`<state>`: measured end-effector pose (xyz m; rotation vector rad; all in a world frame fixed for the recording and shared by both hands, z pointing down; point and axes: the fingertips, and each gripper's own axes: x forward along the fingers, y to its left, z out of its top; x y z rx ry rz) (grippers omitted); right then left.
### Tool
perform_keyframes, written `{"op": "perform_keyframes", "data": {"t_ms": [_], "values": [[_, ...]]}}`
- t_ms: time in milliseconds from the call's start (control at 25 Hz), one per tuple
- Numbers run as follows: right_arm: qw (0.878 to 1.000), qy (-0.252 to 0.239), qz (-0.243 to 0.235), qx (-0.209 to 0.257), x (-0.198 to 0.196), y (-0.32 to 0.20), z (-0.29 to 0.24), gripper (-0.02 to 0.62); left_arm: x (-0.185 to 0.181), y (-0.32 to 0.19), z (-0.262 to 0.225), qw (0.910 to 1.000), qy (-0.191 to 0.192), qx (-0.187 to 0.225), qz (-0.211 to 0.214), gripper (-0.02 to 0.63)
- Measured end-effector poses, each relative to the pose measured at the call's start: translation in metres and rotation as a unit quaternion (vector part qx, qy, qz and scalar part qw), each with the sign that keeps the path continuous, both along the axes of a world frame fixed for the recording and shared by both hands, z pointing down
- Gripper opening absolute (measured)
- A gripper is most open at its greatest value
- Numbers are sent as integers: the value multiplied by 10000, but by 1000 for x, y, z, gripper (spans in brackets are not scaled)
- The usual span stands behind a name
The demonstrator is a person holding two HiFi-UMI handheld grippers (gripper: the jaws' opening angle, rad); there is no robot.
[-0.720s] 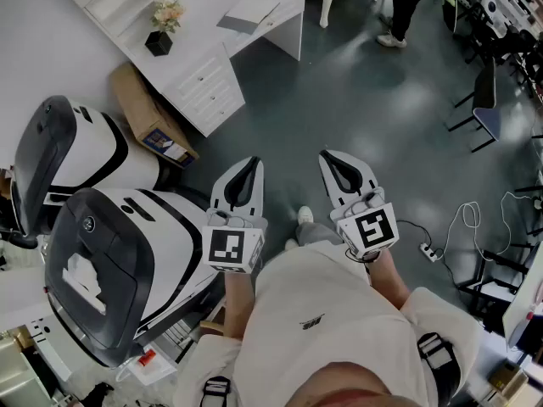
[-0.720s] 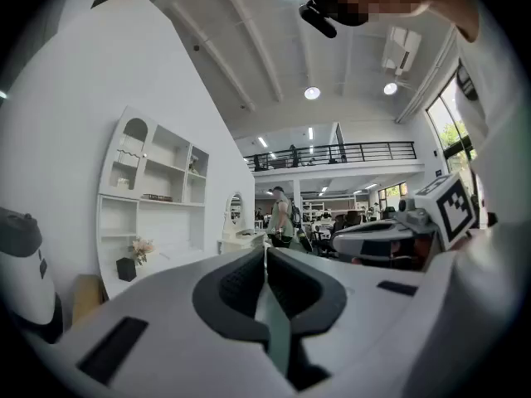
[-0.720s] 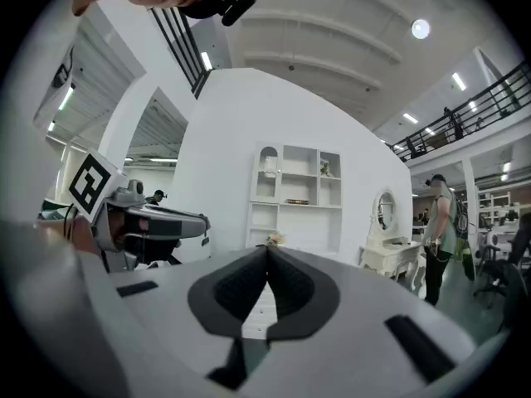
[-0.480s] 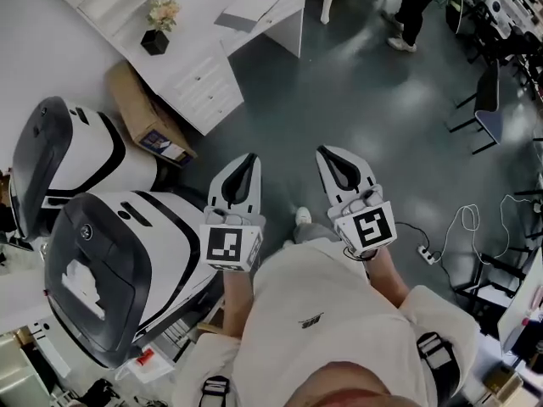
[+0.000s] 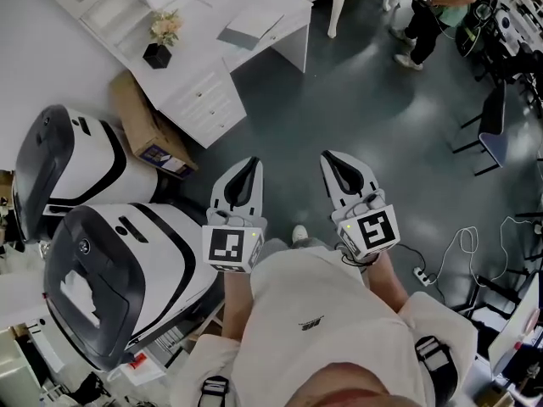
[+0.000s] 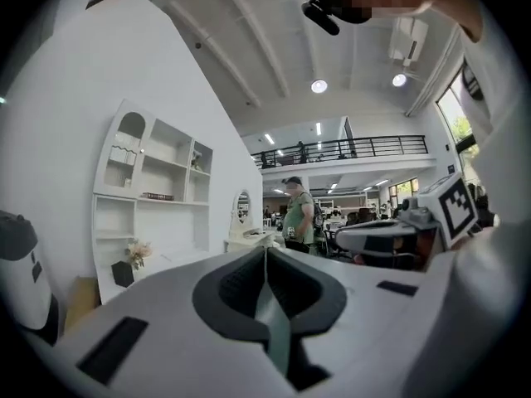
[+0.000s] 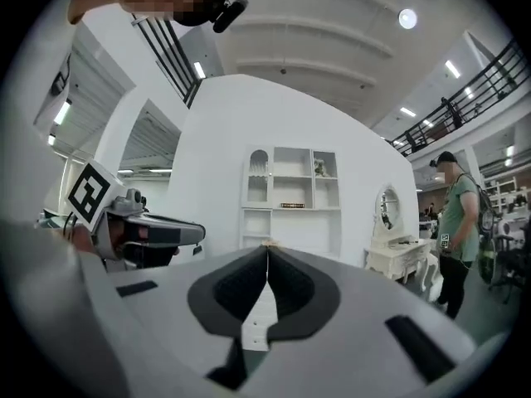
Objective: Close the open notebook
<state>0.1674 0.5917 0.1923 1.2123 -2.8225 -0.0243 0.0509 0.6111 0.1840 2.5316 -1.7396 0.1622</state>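
At upper left, the white bench (image 5: 193,2) carries a flat grey item that looks like the notebook (image 5: 249,26). It is too small to tell whether it lies open, and it sits well apart from the person. Lower down, the left tongs (image 5: 248,164) point at the floor, jaws pressed together on nothing. Just beside them, the right tongs (image 5: 333,158) are likewise closed and empty. The task appears not yet begun. The next move likely calls for reaching the bench, parting one pair and folding the cover over.

Grey floor (image 5: 356,100), white desk (image 5: 212,49), shelving (image 7: 290,193)
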Motion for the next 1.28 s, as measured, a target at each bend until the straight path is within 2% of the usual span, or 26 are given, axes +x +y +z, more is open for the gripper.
{"op": "perform_keyframes", "data": {"t_ms": [640, 1280], "values": [[9999, 72, -73, -73, -16, -81, 10, -5, -22, -80, 11, 9998, 44, -80, -159, 0], [9997, 121, 105, -191, -82, -228, 14, -5, -85, -230, 22, 9995, 102, -312, 35, 0]]}}
